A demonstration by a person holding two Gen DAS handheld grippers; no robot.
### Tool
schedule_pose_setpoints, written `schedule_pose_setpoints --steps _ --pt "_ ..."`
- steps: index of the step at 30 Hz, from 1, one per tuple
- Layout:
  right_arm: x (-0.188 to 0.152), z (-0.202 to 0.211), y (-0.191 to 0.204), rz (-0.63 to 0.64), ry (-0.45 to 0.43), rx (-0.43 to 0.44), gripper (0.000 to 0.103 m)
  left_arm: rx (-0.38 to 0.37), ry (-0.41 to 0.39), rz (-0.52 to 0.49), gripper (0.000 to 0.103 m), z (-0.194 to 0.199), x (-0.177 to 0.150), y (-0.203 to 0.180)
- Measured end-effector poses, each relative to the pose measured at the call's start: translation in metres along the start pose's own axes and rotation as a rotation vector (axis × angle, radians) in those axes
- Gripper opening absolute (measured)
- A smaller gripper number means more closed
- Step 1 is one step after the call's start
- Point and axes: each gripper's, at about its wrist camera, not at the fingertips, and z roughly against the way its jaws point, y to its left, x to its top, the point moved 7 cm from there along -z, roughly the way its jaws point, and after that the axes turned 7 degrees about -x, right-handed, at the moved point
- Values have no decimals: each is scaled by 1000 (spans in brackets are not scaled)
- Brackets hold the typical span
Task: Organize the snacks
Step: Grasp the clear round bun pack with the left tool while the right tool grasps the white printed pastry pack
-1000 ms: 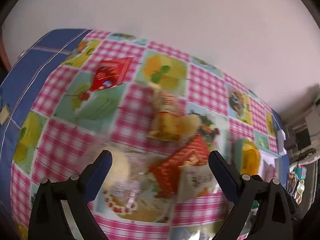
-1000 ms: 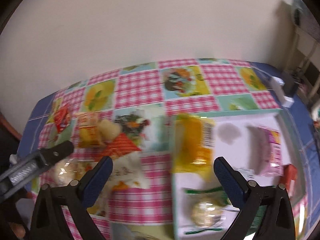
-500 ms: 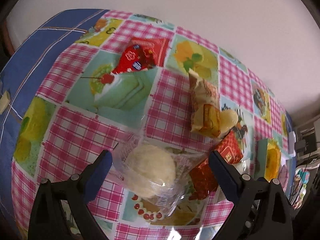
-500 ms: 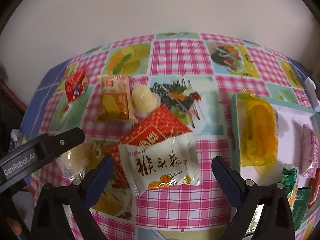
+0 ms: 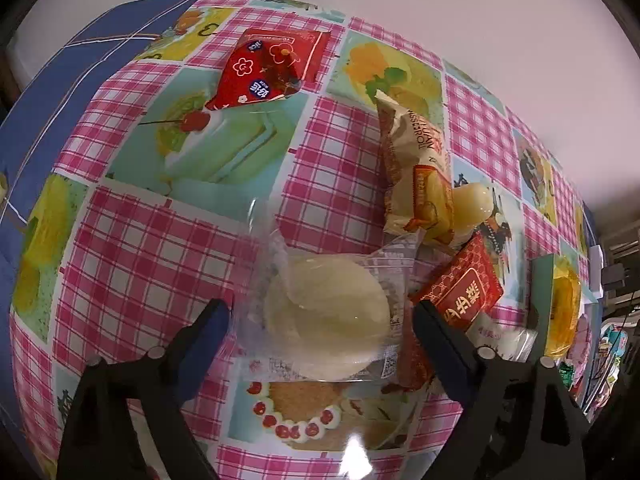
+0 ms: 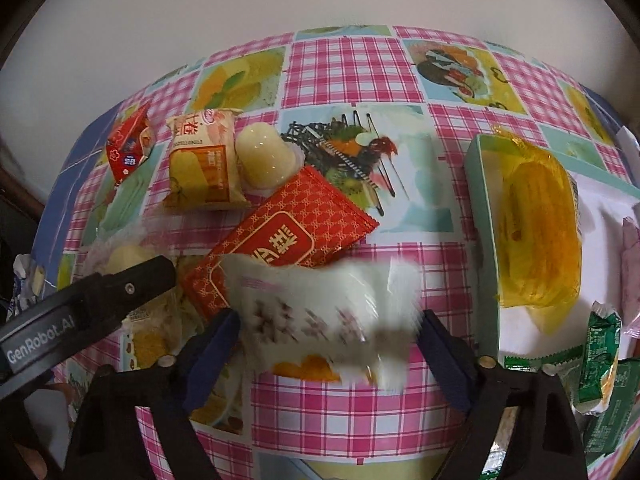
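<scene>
Two tools are out over the tabletop (image 5: 132,236), both with fingers spread wide and nothing clamped.

Left tool (image 5: 320,322) sits low over a clear-wrapped pale bun (image 5: 326,316), which lies right between its fingers, not obviously touched by either one. Just past its right finger is a red gold-patterned packet (image 5: 464,296), and ahead of that a beige cake pack (image 5: 418,184) with a pale jelly cup (image 5: 472,202) tucked against its right side. Way out ahead and a bit left lies a red flower pouch (image 5: 268,68). Far off to the right you can catch the edge of a teal tray (image 5: 542,292).

Right tool (image 6: 330,332) has a white pouch (image 6: 324,320) between its fingers, pretty smeared in that view, so I can't tell if the pads touch it. The pouch overlaps the near end of the red packet (image 6: 280,240). Ahead-left of this tool are the cake pack (image 6: 204,164) and jelly cup (image 6: 262,158) side by side, and the flower pouch (image 6: 128,146) further left. To its right is the tray (image 6: 482,208), holding an orange-wrapped snack (image 6: 536,232) along its left wall, green packets (image 6: 600,356) near the front, and something pink at the far right edge, too cut off to make out. The left tool's finger (image 6: 132,288) pokes in from the left side.
</scene>
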Motion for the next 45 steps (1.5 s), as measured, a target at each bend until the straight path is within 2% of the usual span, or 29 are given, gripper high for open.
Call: schedule_pose_setpoints --steps 9,12,13,15,22,31,42,44,45 --pt "2 1 -8 -18 -1 -23 78 -2 7 8 81 2 1 -3" --pt "2 1 -8 -19 0 -35 71 -2 13 9 78 2 0 -3" --pt "1 2 -11 -18 1 -36 66 -3 15 10 77 2 -1 -3" --pt "1 3 -12 -15 2 -49 64 -6 20 15 76 2 -1 -5" --pt "-4 12 -17 -35 13 -28 59 -12 31 37 71 6 -7 -5" --pt "-7 30 -26 -47 9 -2 42 -9 31 53 67 16 -18 -8" --pt "-11 26 -24 -85 38 68 40 21 34 33 67 28 -27 -15" --pt "-12 25 -23 -87 46 83 44 29 44 36 67 25 -29 -14" --pt "-12 24 -22 -85 50 82 49 33 49 39 67 23 -30 -14"
